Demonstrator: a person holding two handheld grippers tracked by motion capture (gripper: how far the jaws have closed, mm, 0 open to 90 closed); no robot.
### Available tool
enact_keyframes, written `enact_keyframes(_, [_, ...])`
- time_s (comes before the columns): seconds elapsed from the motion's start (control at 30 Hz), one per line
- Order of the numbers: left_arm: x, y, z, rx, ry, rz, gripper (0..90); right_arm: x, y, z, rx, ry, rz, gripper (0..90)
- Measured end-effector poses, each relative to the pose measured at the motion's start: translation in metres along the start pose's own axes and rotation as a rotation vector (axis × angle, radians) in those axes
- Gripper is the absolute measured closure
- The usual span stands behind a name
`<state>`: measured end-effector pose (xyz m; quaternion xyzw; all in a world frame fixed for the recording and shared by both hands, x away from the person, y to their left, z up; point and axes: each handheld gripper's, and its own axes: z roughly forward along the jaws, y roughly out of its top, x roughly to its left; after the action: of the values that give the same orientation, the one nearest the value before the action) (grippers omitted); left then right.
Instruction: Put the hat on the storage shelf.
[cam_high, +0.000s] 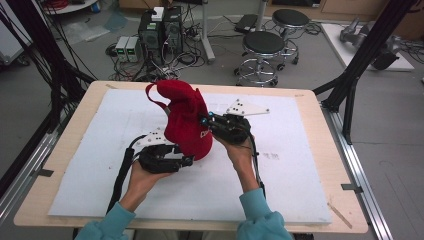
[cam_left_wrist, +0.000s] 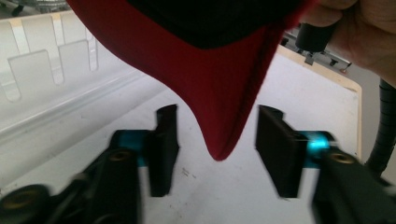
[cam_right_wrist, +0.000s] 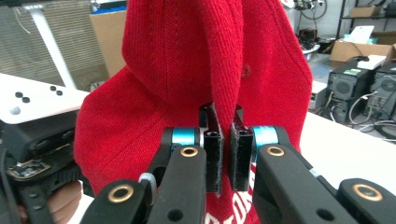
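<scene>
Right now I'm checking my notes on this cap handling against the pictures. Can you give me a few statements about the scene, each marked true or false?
1. The right tongs pinch a fold of the red cap. True.
2. The cap lies flat on the white mat. False: it is held up above the mat.
3. The left tongs are clamped shut on the cap's brim. False: the brim tip hangs between the pads with gaps on both sides.
4. Two round stools stand on the floor beyond the table. True.
5. The cap is blue. False: it is red.
</scene>
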<state>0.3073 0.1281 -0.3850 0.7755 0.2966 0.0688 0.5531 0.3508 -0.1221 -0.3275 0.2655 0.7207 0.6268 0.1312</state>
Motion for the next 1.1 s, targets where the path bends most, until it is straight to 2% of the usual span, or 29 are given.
enact_keyframes(0.13, [0.001, 0.000, 0.000, -0.007, 0.007, -0.011, 64.0, 0.002, 0.000, 0.001, -0.012, 0.007, 0.005, 87.0])
enact_keyframes(0.23, [0.000, 0.000, 0.000, -0.014, 0.000, -0.003, 79.6, 0.004, 0.000, 0.003, -0.017, 0.024, 0.007, 87.0])
enact_keyframes(0.27, [0.000, 0.000, 0.000, -0.014, 0.010, 0.008, 79.6, 0.004, 0.000, 0.003, -0.021, 0.025, 0.004, 87.0])
enact_keyframes(0.3, [0.000, 0.000, -0.001, -0.001, 0.013, 0.005, 83.4, 0.004, 0.000, 0.004, -0.024, 0.023, 0.001, 87.0])
enact_keyframes(0.33, [0.001, 0.000, -0.001, 0.004, 0.004, -0.010, 84.4, 0.004, 0.000, 0.004, -0.020, 0.028, 0.004, 86.9])
enact_keyframes(0.4, [0.001, 0.000, -0.001, 0.010, 0.004, -0.012, 84.8, 0.005, -0.001, 0.004, -0.014, 0.024, 0.001, 86.9])
enact_keyframes(0.73, [0.001, 0.001, -0.005, 0.012, 0.018, 0.011, 85.0, 0.006, -0.001, 0.005, -0.022, 0.035, -0.016, 86.5])
enact_keyframes(0.87, [0.002, 0.002, -0.007, 0.017, 0.017, 0.019, 85.0, 0.006, -0.001, 0.005, -0.022, 0.037, -0.030, 83.7])
enact_keyframes(0.9, [0.002, 0.002, -0.007, 0.015, 0.016, 0.019, 85.0, 0.006, -0.001, 0.005, -0.024, 0.037, -0.034, 81.5])
enact_keyframes(0.93, [0.002, 0.002, -0.008, 0.016, 0.014, 0.018, 85.1, 0.006, 0.000, 0.004, -0.027, 0.038, -0.038, 75.7])
enact_keyframes(1.1, [0.005, 0.003, -0.011, 0.021, 0.029, 0.016, 85.0, 0.004, 0.001, 0.001, -0.053, 0.010, -0.043, 37.5])
